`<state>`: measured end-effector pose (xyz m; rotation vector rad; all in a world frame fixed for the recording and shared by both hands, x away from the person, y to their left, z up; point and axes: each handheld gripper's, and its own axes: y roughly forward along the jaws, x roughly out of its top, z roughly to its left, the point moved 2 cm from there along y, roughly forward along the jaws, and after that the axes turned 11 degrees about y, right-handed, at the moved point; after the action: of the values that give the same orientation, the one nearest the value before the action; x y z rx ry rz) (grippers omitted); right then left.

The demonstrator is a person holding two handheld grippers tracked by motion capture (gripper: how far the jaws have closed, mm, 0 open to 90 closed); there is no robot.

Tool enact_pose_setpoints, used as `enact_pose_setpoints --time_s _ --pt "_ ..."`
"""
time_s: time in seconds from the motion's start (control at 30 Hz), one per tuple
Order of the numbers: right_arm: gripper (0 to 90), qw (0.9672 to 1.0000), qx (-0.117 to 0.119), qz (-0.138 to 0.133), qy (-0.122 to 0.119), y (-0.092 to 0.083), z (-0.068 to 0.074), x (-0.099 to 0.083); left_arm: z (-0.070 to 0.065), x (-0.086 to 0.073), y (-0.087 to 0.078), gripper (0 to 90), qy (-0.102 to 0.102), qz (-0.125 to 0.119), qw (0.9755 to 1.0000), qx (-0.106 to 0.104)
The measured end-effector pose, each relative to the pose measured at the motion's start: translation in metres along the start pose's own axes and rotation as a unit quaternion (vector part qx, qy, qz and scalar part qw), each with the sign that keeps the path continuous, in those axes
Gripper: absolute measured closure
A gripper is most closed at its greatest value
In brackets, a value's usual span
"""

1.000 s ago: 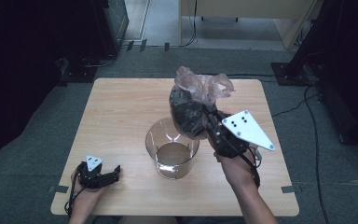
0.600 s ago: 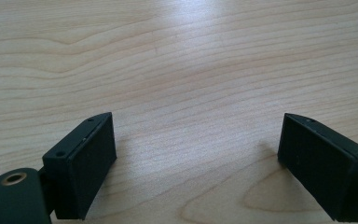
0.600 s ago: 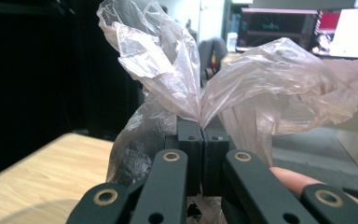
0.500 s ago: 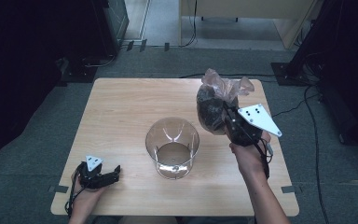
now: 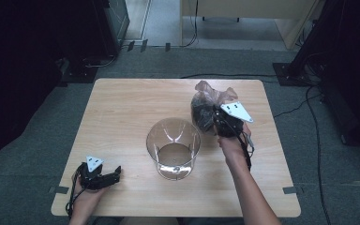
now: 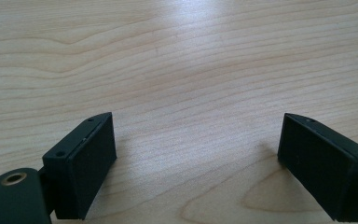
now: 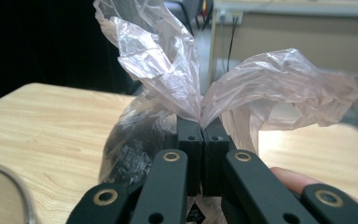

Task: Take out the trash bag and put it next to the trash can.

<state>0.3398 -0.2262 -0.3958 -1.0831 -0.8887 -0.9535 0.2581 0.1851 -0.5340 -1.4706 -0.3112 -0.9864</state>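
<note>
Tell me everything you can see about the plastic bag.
The plastic bag is thin, clear, crinkled film with a pinkish tint, holding dark contents that can't be made out. Its neck is bunched together, and the loose top flares out above the pinch. The right gripper is shut on that neck. The bag sits upright at the far right of the wooden table, to the right of the glass jar, apart from it.

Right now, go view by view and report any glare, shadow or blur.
High view: soft overall, bright reflections on the clear round glass container, dark surroundings. Left gripper view: pale sheen across the light wooden table, faint shadows under the black pads. Right gripper view: thin pinkish plastic bag sharp, background blurred.
</note>
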Motion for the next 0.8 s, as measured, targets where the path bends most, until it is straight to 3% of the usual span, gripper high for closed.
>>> enact_pose_setpoints --time_s 0.07,0.2,0.33,0.5,0.6,0.8 --pt "89.9 0.9999 0.011 0.004 0.011 0.007 0.002 -0.004 0.000 0.000 0.000 11.1 -0.001 -0.001 1.0000 0.000" --pt "89.7 0.9993 0.037 -0.007 0.002 0.012 0.006 -0.010 0.000 0.000 0.000 11.1 -0.001 -0.001 1.0000 0.000" --pt "89.6 0.9983 0.047 0.016 0.029 0.017 -0.005 -0.025 0.000 0.000 0.000 11.1 0.000 0.000 1.0000 0.000" --pt "83.7 0.9963 0.067 0.036 0.040 0.014 -0.018 -0.038 0.000 0.000 0.001 11.1 -0.001 -0.001 1.0000 0.001" --pt "75.4 0.9943 0.092 0.043 0.033 0.009 -0.021 -0.041 0.000 0.000 0.001 11.1 -0.001 -0.001 1.0000 0.001" --pt "53.3 0.9905 0.119 0.068 -0.014 -0.001 -0.021 -0.049 0.000 0.001 0.001 11.1 -0.003 -0.002 1.0000 0.002"
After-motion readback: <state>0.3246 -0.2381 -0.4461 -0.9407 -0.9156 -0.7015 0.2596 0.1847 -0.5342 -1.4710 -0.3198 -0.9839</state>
